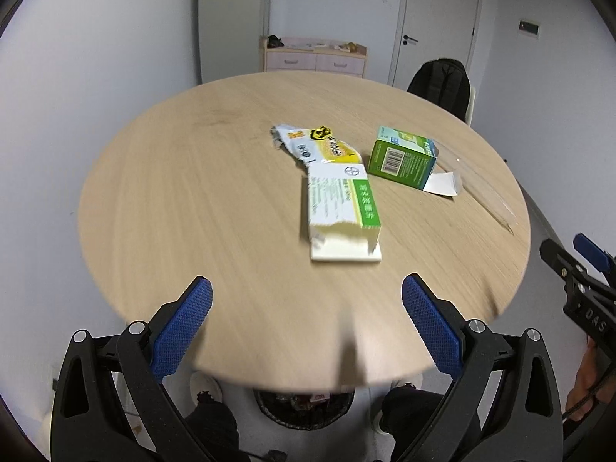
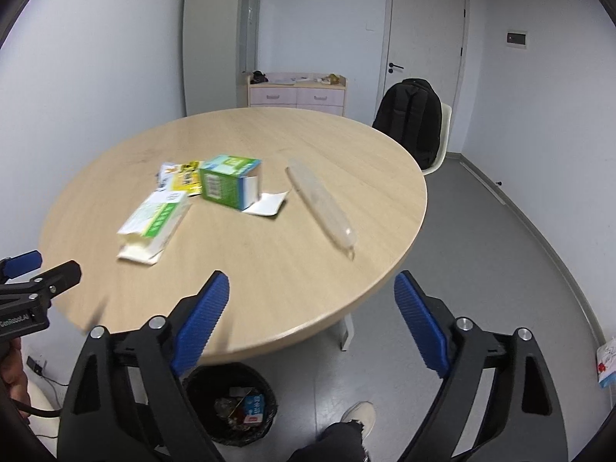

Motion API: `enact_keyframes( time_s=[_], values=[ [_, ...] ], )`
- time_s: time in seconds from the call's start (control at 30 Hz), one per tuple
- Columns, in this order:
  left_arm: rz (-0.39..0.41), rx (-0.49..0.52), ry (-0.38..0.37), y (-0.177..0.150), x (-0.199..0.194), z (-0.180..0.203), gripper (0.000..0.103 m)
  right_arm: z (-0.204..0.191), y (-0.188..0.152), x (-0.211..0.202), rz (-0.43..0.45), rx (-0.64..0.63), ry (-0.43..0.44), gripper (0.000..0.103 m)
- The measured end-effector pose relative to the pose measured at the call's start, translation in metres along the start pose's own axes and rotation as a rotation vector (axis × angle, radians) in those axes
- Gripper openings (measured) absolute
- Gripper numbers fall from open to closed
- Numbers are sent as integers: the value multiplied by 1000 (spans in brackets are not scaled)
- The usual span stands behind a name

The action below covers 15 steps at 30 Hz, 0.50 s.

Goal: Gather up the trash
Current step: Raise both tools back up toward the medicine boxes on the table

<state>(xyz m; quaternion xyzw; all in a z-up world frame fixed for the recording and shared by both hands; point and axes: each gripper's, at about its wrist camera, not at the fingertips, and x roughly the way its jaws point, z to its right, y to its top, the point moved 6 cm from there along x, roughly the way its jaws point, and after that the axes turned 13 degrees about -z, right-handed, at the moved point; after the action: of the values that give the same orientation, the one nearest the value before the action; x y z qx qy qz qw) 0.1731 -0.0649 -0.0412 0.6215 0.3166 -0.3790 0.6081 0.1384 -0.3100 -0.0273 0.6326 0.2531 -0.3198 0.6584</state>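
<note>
left gripper (image 1: 308, 327): jaws apart, empty | right gripper (image 2: 312, 323): jaws apart, empty | torn white-green carton (image 1: 342, 211): mid-table, long axis pointing toward left gripper, nearer it

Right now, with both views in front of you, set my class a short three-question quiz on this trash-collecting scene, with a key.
1. True or false: the right tongs grip the clear plastic sleeve.
2. Which item lies nearest the table edge beside the left tongs? A) green box B) torn white-and-green carton C) yellow wrapper
3. Fill in: the black bin stands on the floor, partly under the ____.

Key: 1 false; 2 B; 3 table.
</note>
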Motion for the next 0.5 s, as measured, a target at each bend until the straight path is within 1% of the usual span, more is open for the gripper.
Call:
enact_keyframes(
  time_s=[0.03,0.23,0.33,0.47,0.5],
  values=[
    [-3,5,4,4,4,2,97,3,6,8,-9,4,1,78],
    [-34,5,15,30,29,12,97,16,34,53,-58,10,-10,69],
    [-50,-1,21,42,41,14,97,17,46,73,-78,9,-12,64],
    [-67,-7,33,51,54,14,97,15,58,99,-108,6,6,61],
    [-71,-8,34,53,56,15,97,15,61,105,-115,5,6,58]
  ],
)
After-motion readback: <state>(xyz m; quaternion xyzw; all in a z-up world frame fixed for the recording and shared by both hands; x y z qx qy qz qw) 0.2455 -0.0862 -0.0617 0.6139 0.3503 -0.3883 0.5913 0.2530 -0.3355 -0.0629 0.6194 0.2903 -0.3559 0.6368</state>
